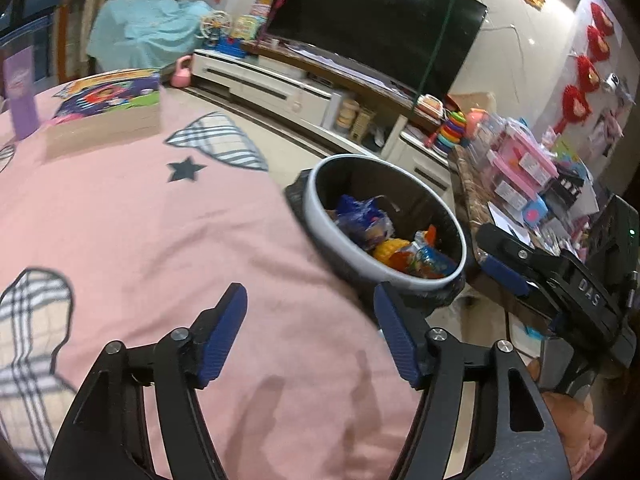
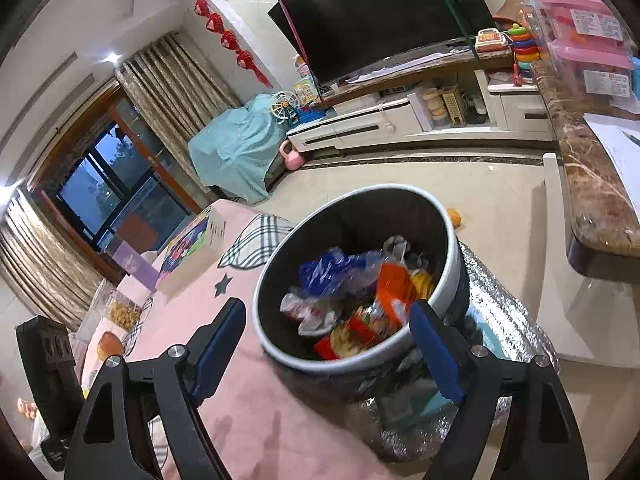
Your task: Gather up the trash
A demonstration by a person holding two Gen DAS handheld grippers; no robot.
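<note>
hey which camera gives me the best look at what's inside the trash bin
The right wrist view: the trash bin sits close, just past the open right gripper, so its wrappers fill the middle. The left wrist view shows the bin smaller and off to the right, beyond the table edge, with fewer wrappers visible.

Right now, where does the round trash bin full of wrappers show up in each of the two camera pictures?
Left wrist view: the trash bin sits right of centre, beside the pink tablecloth, beyond the left hand-held gripper.
Right wrist view: the bin fills the centre, just ahead of the right hand-held gripper, whose jaws stand open and empty.
Shared landmark: the black television behind it.
</note>
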